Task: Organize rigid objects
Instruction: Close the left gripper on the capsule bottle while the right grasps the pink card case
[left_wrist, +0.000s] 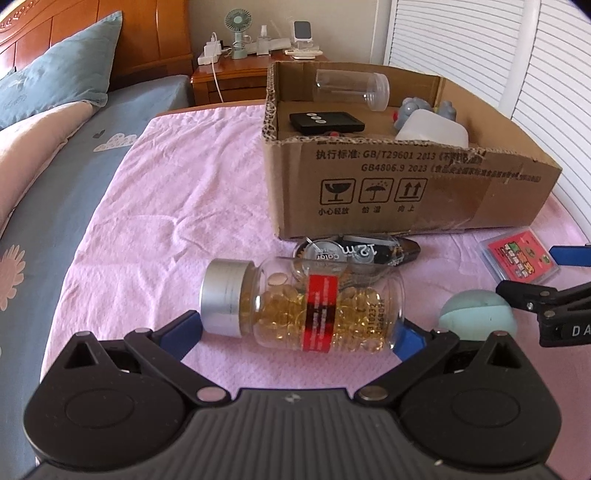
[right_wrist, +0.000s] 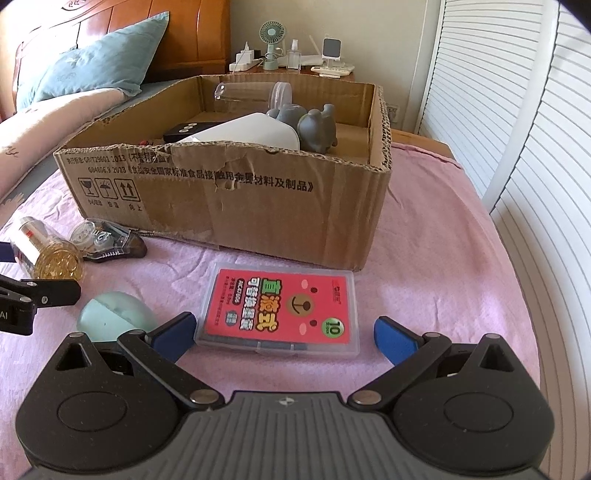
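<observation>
Straddling capsule bottle (left_wrist: 303, 306) w/ left gripper (left_wrist: 301, 328), fingers wide open & gripping nothing, bottle lying sideways on pink blanket (left_wrist: 177, 184) near cardboard box (left_wrist: 406, 192); right gripper (right_wrist: 284, 332) likewise bracketing red card case (right_wrist: 280, 306), unclosed; probably needing squeeze, then lift into box.

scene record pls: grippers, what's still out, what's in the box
left gripper: open, fingers either side of pill bottle
right gripper: open, around red card case
still on pink cloth: pill bottle, red card case, correction tape, green ball
in cardboard box: clear jar, remote, white case, grey toy
</observation>
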